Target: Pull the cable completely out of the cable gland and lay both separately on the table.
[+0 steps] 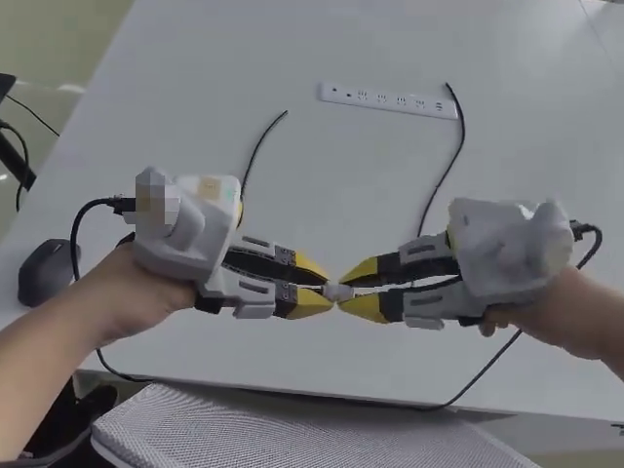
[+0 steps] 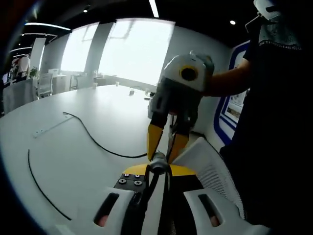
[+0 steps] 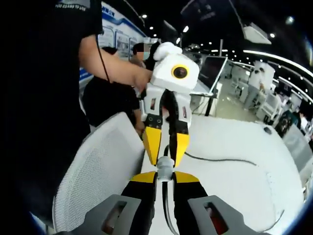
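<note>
- While the person holds the two tools up over the near edge of the white table (image 1: 292,58), they meet tip to tip.
- The left gripper (image 1: 327,290) is clenched on the small pale cable gland (image 1: 337,291), which sits right at its yellow tips, in the air and not on the table.
- The right gripper (image 1: 349,290) is closed on the thin light cable (image 1: 390,284), just beside the gland. The cable runs back between its two jaws.
- From the right gripper view, the cable (image 3: 167,200) goes down from the gland (image 3: 165,169) and is not separated from it.
- On the table behind lie a white power strip (image 1: 387,99) and a loose black wire (image 1: 444,175), well apart from the grippers.
- A dark mouse (image 1: 44,271) rests near the left edge.
</note>
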